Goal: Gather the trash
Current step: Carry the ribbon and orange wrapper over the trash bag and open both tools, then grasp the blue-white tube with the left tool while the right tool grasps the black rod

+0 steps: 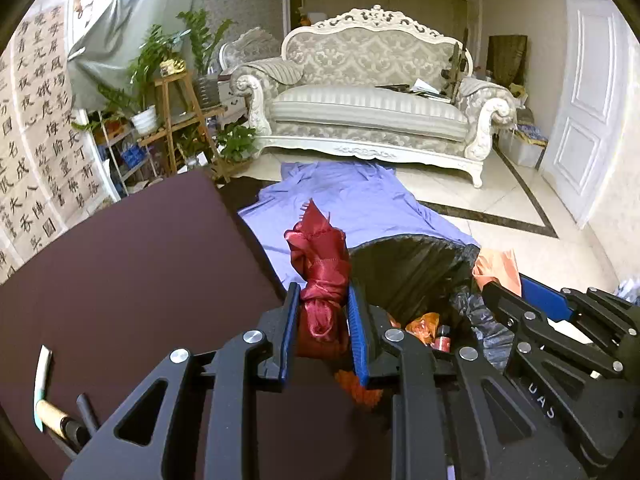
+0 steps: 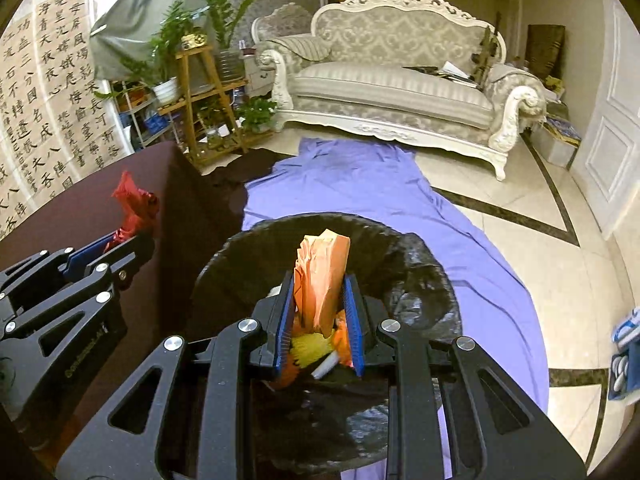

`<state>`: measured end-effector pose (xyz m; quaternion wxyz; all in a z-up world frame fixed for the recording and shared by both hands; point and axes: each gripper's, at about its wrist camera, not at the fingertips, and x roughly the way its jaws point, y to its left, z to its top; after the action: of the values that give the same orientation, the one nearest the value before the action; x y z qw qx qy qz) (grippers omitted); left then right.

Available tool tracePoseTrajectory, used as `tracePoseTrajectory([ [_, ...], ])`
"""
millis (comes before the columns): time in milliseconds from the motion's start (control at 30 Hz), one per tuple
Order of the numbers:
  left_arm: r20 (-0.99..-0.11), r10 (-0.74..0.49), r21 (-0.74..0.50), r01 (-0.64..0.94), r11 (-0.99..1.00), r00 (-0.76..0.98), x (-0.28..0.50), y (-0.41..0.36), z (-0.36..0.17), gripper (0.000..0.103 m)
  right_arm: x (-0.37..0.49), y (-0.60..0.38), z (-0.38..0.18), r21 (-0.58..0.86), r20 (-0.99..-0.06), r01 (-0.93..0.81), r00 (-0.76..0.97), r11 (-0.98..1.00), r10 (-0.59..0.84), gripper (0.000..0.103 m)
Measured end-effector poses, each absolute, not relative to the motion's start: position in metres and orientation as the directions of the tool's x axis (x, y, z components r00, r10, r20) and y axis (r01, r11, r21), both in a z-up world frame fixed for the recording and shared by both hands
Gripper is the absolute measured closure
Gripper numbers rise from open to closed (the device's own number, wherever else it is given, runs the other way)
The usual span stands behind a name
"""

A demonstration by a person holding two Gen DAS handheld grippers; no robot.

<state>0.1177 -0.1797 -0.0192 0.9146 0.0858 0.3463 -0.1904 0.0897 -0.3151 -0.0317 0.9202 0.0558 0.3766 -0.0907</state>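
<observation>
My left gripper [image 1: 323, 300] is shut on a crumpled red satin cloth [image 1: 320, 256] and holds it at the edge of the dark brown table [image 1: 120, 272], just left of a bin lined with a black bag [image 1: 404, 272]. My right gripper [image 2: 318, 292] is shut on a crumpled orange paper wrapper [image 2: 320, 276] and holds it over the open bin [image 2: 420, 280]. Orange, yellow and white trash [image 2: 316, 350] lies inside the bin. The right gripper with the orange paper [image 1: 498, 268] shows in the left wrist view. The left gripper with the red cloth [image 2: 134, 204] shows in the right wrist view.
A purple sheet [image 2: 360, 184] lies on the tiled floor under the bin. A white ornate sofa [image 1: 372, 108] stands behind it. A wooden plant stand [image 2: 208, 100] is at the back left. A brush and pens [image 1: 48, 408] lie on the table's near left.
</observation>
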Motion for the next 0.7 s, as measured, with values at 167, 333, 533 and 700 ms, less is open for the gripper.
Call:
tracePoseTrajectory([
  [167,-0.668,-0.253,0.079,0.405,0.911,0.700,0.117,-0.184,-0.027,0.036,0.096,-0.323,-0.039,0.028,-0.712,0.231,0.687,0.972,-0.143,0.064],
  [333,-0.665,-0.249,0.057,0.380,0.923,0.704,0.118,-0.170,-0.023,0.032,0.092,-0.324,-0.041,0.036,-0.713,0.241,0.686,0.970,-0.145,0.060],
  [533,-0.658,-0.215,0.033,0.313,0.949,0.722,0.116,-0.131,-0.012,0.029,0.086,-0.314,-0.036,0.038,-0.707,0.233,0.693,0.972,-0.139,0.060],
  [700,-0.657,-0.168,0.019,0.239,0.971,0.735,0.108,-0.089,-0.003,0.027,0.081,-0.289,-0.024,0.048,-0.691,0.184,0.716,0.982,-0.100,0.060],
])
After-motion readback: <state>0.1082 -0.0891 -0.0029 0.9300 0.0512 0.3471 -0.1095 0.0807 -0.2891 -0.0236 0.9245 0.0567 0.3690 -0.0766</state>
